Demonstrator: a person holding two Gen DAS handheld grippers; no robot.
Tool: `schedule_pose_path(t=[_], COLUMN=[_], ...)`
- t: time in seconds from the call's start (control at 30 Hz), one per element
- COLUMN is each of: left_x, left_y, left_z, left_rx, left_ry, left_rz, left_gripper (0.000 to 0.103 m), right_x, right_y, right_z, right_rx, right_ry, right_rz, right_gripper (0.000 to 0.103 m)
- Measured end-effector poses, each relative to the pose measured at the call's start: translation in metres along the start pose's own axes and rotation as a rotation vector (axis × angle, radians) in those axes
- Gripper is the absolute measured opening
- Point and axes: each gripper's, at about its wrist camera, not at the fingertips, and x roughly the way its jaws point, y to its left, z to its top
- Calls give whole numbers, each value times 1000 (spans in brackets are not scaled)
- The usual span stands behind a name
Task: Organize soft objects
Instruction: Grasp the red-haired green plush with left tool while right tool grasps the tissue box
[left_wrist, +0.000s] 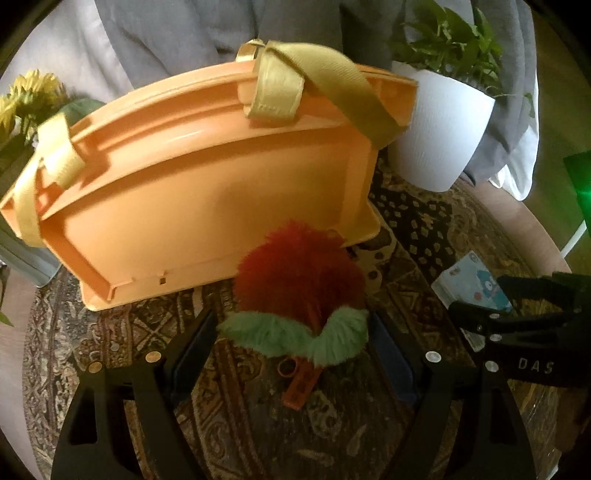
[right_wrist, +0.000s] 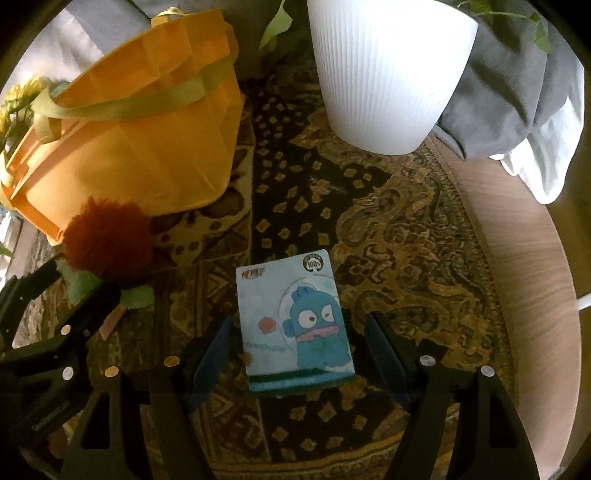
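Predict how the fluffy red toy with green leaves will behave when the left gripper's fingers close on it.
The red toy looks all fur, so it will probably squash and feel light. Its green leaves seem floppy and may droop. Being round, it might roll toward the orange bag if nudged.

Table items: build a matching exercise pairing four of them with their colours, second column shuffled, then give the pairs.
Things:
1. storage bin
2. fluffy pom-pom
3. plant pot
4. tissue pack

Colours:
A. white
B. light blue with a blue cartoon character
C. orange
D. red with green furry leaves

Pairs: 1-C, 2-D, 3-A, 4-B
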Motion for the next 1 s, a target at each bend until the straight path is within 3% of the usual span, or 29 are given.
schedule_pose_path(t=[0.33,0.5,0.67,0.8,1.0], left_x=[22,34,39,34,14], left_y=[0,-2,-4,-5,-4], left_z=[9,9,9,8,5], left_rx=[5,19,13,25,35], left_ry=[6,25,39,31,-13], left_rz=[-3,-5,-32,-36,-36], left_gripper=[81,68,45,39,37], right_x=[11,16,13,11,-1], right_y=[0,2,4,3,5], right_z=[6,6,4,2,-2], right_rx=[-8,-20,-25,-21,-23], right_ry=[-19,-23,-33,-33,-45], right_rz=[-17,-23,-18,-13,7], right_gripper=[73,66,56,55,55])
